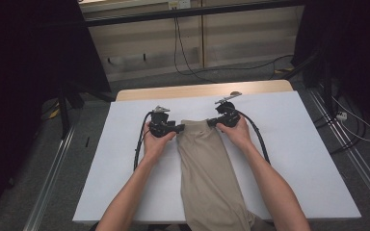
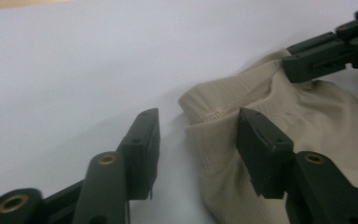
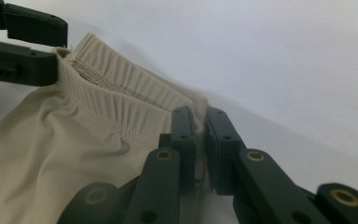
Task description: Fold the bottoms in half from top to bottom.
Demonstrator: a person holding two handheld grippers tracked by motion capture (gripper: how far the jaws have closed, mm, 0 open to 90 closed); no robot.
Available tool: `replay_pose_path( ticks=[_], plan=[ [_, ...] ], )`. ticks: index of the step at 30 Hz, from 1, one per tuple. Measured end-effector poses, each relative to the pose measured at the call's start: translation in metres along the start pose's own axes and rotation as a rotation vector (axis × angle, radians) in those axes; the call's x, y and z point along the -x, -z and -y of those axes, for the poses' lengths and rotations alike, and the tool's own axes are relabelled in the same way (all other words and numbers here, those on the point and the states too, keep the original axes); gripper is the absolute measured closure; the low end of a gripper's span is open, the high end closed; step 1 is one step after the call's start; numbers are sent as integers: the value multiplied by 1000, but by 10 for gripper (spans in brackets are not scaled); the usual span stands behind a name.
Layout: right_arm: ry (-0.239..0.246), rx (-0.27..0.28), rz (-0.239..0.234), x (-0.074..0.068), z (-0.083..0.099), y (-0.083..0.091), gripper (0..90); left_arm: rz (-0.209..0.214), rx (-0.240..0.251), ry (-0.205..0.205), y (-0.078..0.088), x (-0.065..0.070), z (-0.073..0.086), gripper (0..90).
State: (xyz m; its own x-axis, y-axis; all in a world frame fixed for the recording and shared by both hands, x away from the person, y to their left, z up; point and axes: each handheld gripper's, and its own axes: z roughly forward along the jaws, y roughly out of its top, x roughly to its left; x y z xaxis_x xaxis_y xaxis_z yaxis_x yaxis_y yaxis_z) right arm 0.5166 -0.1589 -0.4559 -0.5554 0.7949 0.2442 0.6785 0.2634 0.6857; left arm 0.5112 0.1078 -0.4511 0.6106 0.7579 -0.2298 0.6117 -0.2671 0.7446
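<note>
Right fingers (image 3: 200, 149): pinched the beige garment's (image 1: 207, 163) waistband corner.
Left fingers (image 2: 198, 154): spread, not gripping — that corner could sag, skewing the fold.

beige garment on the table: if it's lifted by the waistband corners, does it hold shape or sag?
Probably sags: the beige garment lies limp and creased, its lower end draping over the table edge. It looks like thin mesh knit, so likely light. The right gripper pinches one waistband corner, which bunches there, so it may stretch. The left gripper stands open at the other corner.
</note>
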Motion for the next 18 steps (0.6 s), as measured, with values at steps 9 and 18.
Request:
replay_pose_path(
  ticks=[9,18],
  plan=[
    [3,-4,10,1,1,2,838,41,-83,-17,-17,3,-6,651],
    [-45,96,-3,14,-9,29,839,101,13,5,-8,13,-31,818]
  ],
)
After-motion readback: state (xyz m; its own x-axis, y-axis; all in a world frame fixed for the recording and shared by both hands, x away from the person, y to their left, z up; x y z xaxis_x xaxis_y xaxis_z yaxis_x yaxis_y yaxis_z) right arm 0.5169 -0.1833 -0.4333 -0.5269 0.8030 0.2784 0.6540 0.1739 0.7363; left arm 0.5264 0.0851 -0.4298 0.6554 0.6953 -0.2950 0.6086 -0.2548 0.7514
